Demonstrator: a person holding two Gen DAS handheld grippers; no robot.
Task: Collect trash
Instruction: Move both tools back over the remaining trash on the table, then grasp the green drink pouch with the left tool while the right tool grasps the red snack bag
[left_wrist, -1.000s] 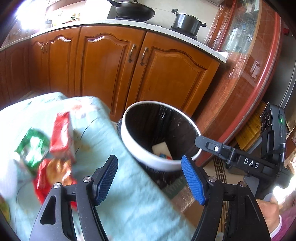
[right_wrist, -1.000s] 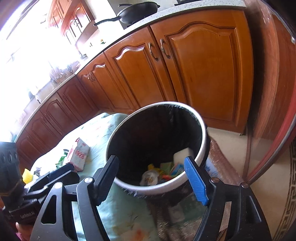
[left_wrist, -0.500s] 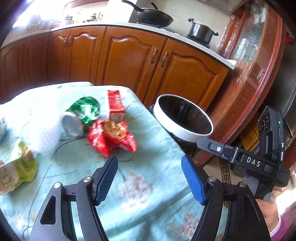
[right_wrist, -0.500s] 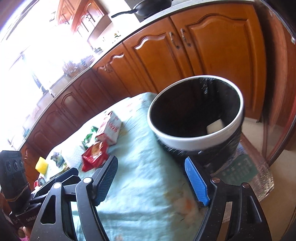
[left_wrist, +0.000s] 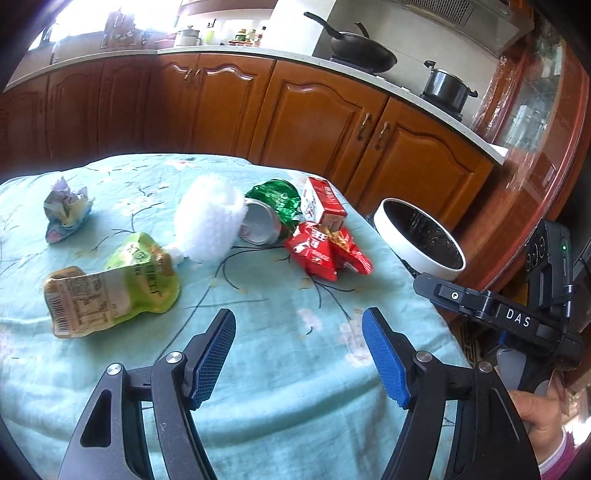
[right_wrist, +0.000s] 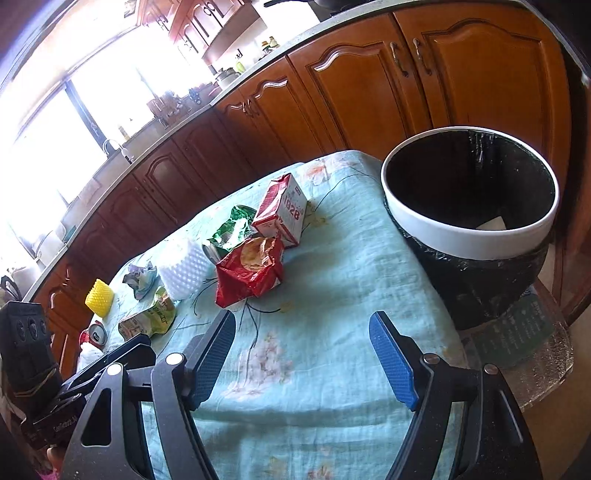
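Note:
Trash lies on the light-blue tablecloth (left_wrist: 280, 332): a red snack bag (left_wrist: 325, 251), a red-and-white carton (left_wrist: 325, 206), a green wrapper (left_wrist: 275, 197) over a can (left_wrist: 258, 227), a white foam net (left_wrist: 208, 221), a yellow-green pouch (left_wrist: 114, 284) and a crumpled wrapper (left_wrist: 64, 208). The white-rimmed bin (right_wrist: 465, 236) with a black liner stands off the table's right end. My left gripper (left_wrist: 299, 354) is open and empty above the near cloth. My right gripper (right_wrist: 301, 354) is open and empty, nearer the bin, with the red bag (right_wrist: 251, 273) and carton (right_wrist: 282, 212) ahead.
Wooden cabinets (left_wrist: 314, 122) run behind the table, with a wok (left_wrist: 360, 53) and a pot (left_wrist: 445, 86) on the counter. A yellow foam net (right_wrist: 99, 297) and a red can (right_wrist: 94, 334) lie at the table's far left end. A glass stand (right_wrist: 528, 350) sits under the bin.
Both grippers have swung left, away from over the bin and back over the table. The trash pile has come into full view. Both stay open and empty.

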